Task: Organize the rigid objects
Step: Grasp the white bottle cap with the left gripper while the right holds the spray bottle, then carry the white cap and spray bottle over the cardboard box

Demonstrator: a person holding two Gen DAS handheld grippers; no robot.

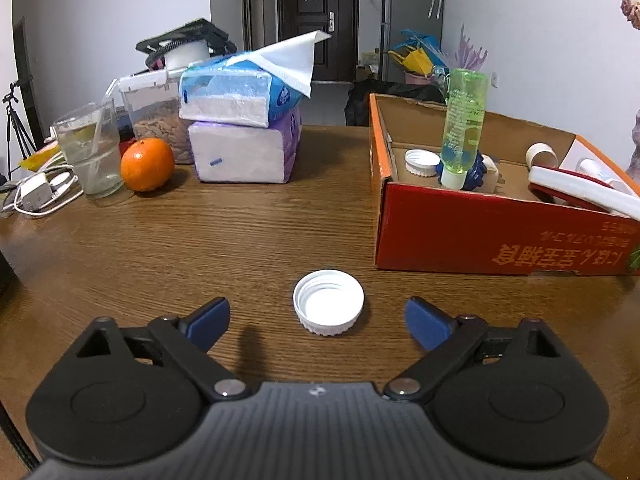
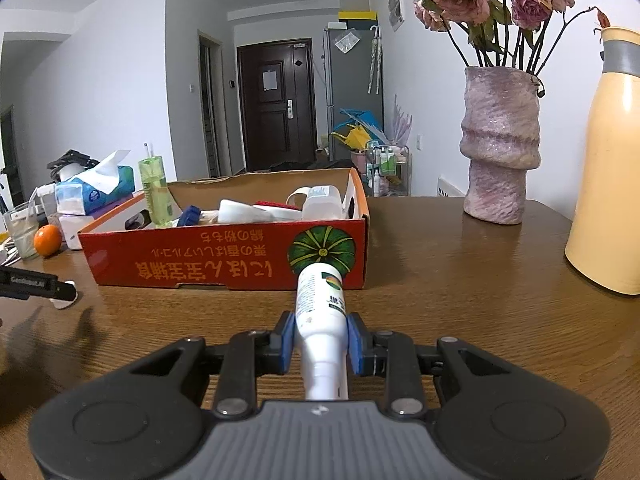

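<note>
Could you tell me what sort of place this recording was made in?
Most likely a lived-in flat: a wooden table carries tissue packs, an orange and a vase of dried roses, with a dark entrance door and a fridge behind.
</note>
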